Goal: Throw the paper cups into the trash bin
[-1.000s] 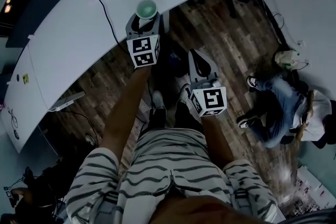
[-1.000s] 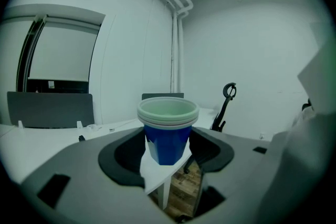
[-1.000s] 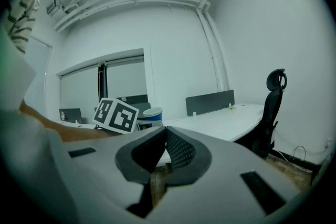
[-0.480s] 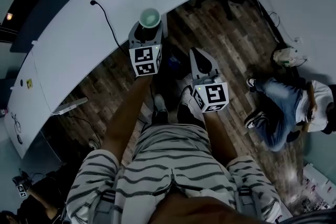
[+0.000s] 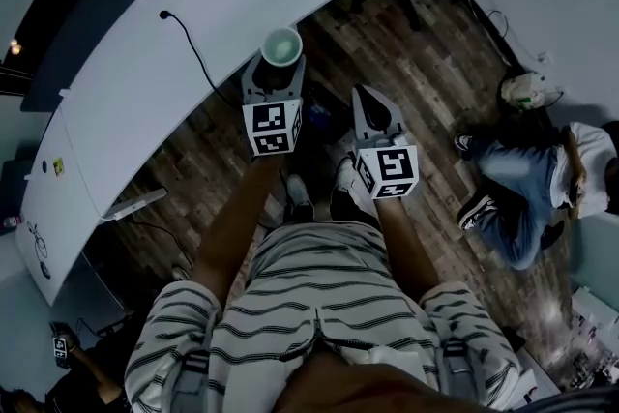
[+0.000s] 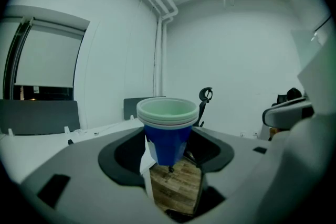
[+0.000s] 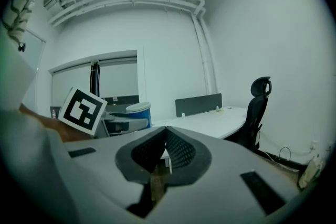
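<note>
My left gripper (image 5: 277,73) is clamped on a stack of paper cups (image 5: 281,44), blue with pale rims. The stack stands upright between the wide-set jaws, right at their tips, with the rims rising above the pads. In the head view the cups hang just off the edge of the white desk (image 5: 193,5), above the wooden floor (image 5: 426,63). My right gripper (image 5: 370,106) is just beside the left one, its jaws pressed together with nothing between them.
</note>
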Available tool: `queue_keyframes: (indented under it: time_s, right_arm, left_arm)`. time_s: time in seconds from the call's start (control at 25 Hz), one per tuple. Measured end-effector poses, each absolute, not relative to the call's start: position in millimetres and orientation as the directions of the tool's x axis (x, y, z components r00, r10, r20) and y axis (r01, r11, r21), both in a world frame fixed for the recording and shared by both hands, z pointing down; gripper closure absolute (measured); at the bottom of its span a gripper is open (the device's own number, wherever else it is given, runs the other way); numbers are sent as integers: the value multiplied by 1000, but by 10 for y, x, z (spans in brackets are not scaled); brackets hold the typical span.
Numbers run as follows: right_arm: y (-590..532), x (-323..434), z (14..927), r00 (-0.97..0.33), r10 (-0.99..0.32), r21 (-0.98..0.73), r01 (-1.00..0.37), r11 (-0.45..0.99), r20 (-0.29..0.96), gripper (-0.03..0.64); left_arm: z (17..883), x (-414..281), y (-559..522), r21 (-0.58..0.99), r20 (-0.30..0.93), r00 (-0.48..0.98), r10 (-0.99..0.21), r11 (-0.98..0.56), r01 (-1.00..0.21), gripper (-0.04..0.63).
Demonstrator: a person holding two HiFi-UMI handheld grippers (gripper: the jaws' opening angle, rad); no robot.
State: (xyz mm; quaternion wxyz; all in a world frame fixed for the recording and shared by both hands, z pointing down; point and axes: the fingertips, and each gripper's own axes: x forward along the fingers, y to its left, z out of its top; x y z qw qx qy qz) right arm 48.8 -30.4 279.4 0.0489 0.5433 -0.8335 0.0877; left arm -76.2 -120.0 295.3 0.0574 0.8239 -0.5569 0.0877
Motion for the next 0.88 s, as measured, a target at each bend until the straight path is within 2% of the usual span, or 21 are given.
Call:
queue_keyframes:
  time_s: [0.32,0.88]
  right_arm:
    - [-228,666,2937,-374,-905,-130,-926,354,200,608]
    - [-91,831,3238,-361,-899,-177,-929,324,250,607]
  left_arm:
    - [3069,-446,-957,14,231,403,-885,-411,-911,316]
    - [3491,-283,-615,88,310,416,-855,-410,-908,316]
